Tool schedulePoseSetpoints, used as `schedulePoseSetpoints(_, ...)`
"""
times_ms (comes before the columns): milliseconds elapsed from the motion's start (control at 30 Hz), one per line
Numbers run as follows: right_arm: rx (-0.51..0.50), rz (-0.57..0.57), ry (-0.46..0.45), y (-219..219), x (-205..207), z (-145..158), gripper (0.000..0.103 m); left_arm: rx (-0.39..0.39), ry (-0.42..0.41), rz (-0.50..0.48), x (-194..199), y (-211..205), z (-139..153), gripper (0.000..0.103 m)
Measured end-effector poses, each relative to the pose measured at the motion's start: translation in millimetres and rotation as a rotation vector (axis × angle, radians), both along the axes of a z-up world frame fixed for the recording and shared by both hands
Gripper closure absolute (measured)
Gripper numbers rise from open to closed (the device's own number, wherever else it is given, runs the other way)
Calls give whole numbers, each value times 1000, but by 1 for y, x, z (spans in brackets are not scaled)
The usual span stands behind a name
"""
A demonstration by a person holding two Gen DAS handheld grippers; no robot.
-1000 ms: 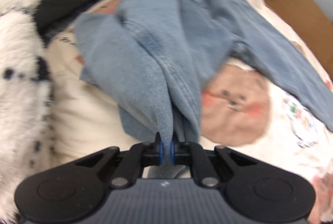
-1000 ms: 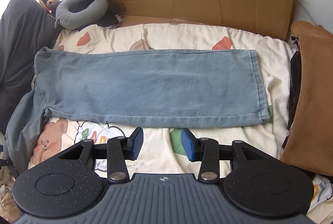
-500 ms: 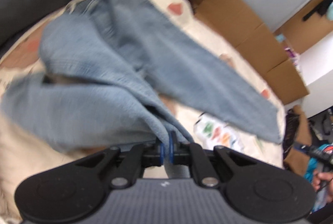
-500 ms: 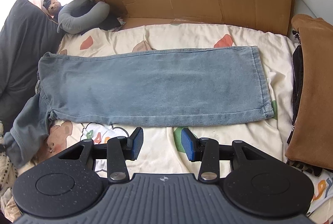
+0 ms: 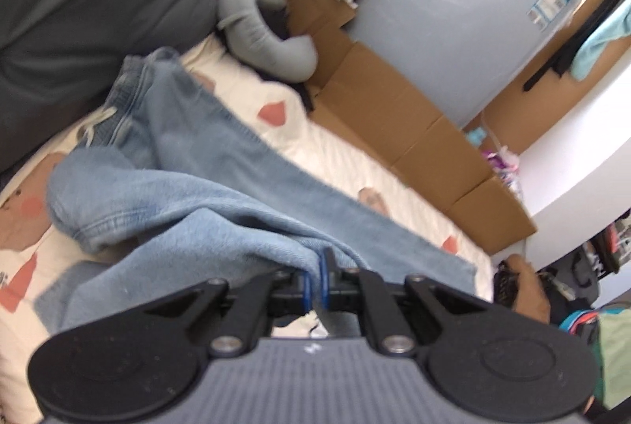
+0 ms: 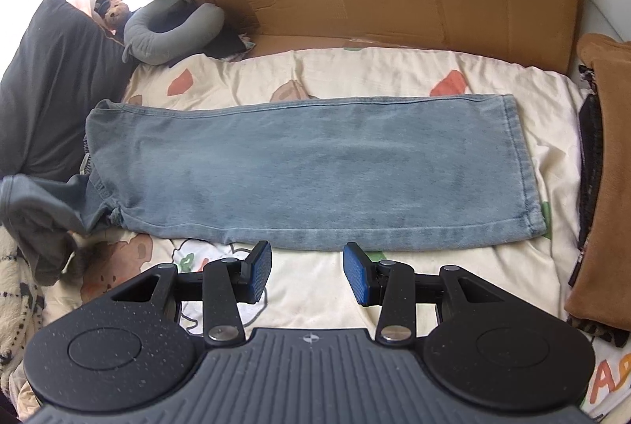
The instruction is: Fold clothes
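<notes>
**A:** biggest thing first: the bed (image 6: 394, 301) with the cartoon-print sheet, and the jeans (image 6: 315, 171) spread across the middle of it. One leg lies flat and smooth, hem toward the brown cushion (image 6: 603, 179), waist over by the dark pillow (image 6: 51, 88)

**B:** and the other leg?

**A:** that's the change. A second ago it was bunched low on the sheet at the left; now it's hauled up off the bed and draped toward the flat leg. The left gripper (image 5: 314, 284) is clamped tight on a fold of that denim, cloth squeezed between the blue pads

**B:** so the leg-over-leg fold is underway?

**A:** looks like it, roughly the first fold. My guess is the lifted leg needs carrying across and laying down edge to edge on the flat one

**B:** right side doing anything?

**A:** nope. The right gripper (image 6: 307, 276) hasn't budged, hovering just short of the near edge of the flat leg, fingers parted with nothing between them
</notes>
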State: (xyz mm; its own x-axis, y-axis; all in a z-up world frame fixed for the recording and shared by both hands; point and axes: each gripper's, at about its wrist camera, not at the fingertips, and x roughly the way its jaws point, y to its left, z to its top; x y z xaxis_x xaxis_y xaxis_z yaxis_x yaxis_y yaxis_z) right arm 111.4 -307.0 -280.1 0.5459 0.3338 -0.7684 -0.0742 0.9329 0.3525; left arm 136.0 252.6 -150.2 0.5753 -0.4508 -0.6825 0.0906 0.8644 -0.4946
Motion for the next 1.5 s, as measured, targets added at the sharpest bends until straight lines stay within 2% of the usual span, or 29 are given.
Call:
schedulePoseSetpoints(200,3,24,-16,9,5,6,55,-105,-47,41,8,10,24,98)
schedulePoseSetpoints(300,3,34,-18,12,7,7,55,-159,-70,88,8,22,27,98)
schedulePoseSetpoints(367,1,40,-15,14,7,6,55,-160,-74,123,9,32,22,97)
schedulePoseSetpoints(567,-7,61,4,21,10,-3,55,-135,-66,239,17,61,-10,97)
schedulePoseSetpoints(733,-7,117,21,34,16,-15,53,-76,-46,315,30,83,-37,97)
schedulePoseSetpoints(1067,-36,369,23,105,43,-27,49,52,34,447,45,131,-97,95)
schedulePoseSetpoints(1167,-58,437,24,126,46,-27,49,28,73,489,46,147,-112,95)
schedulePoseSetpoints(1367,-70,490,22,139,41,-22,49,-5,128,485,37,154,-106,91)
schedulePoseSetpoints(1500,-70,471,15,136,40,-18,49,-11,188,465,26,153,-90,79)
